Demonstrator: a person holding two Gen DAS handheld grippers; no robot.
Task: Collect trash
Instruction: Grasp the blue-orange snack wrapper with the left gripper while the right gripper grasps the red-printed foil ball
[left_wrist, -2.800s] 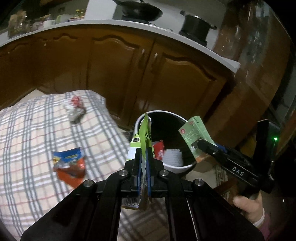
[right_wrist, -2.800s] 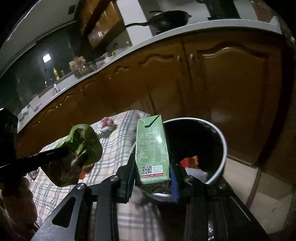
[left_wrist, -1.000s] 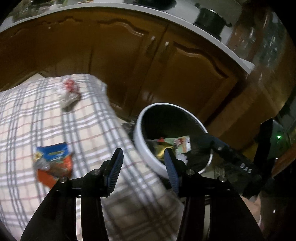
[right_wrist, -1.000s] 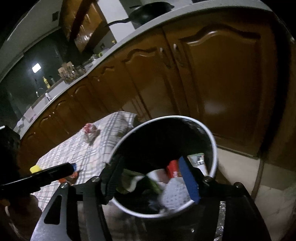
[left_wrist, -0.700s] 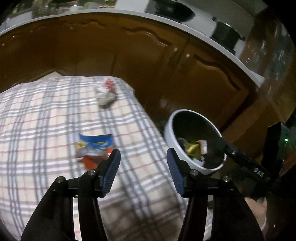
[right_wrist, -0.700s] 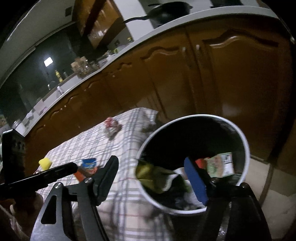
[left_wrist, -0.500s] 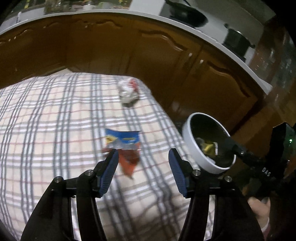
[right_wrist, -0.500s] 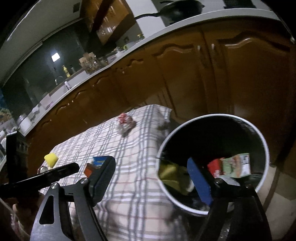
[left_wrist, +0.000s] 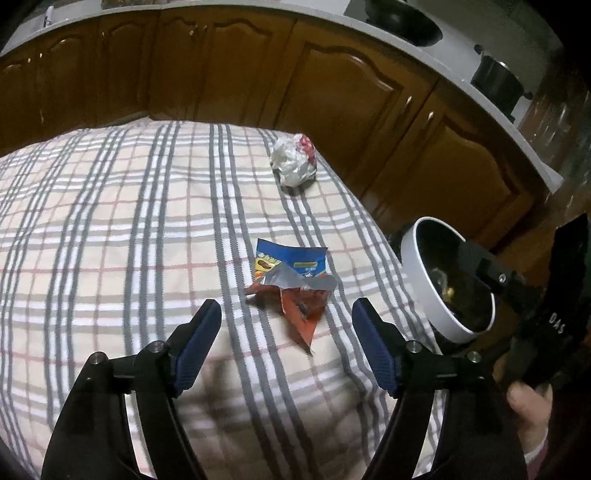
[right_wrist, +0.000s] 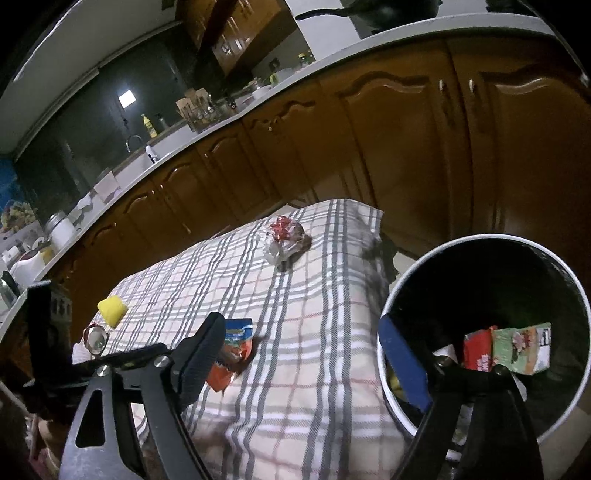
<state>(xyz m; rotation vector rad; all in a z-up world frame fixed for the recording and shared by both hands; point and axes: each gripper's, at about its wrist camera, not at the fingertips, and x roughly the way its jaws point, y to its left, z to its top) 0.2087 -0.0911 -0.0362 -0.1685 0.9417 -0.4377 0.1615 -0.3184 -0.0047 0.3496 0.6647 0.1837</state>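
A torn blue and red snack wrapper (left_wrist: 291, 280) lies on the checked tablecloth (left_wrist: 110, 221), just ahead of my left gripper (left_wrist: 286, 317). Its jaws are opening, with nothing between them. A crumpled white and red ball (left_wrist: 294, 165) sits near the cloth's far edge. My right gripper (right_wrist: 301, 325) hovers at the table's edge beside the white-rimmed bin (right_wrist: 480, 237), its jaws opening and empty. The wrapper (right_wrist: 236, 343) shows behind its left finger. In the bin lie a green carton (right_wrist: 524, 349) and a red packet (right_wrist: 476, 350).
A yellow sponge (right_wrist: 112, 309) and a small shiny round thing (right_wrist: 95, 338) sit on the cloth's left side. Brown cabinet doors (left_wrist: 332, 92) stand close behind the table and the bin (left_wrist: 417, 273). A person's hand (left_wrist: 528, 402) grips the right tool.
The green pouch and green carton have left the jaws and lie in the bin. Both grippers have swung left from the bin toward the table, and their jaws have widened.
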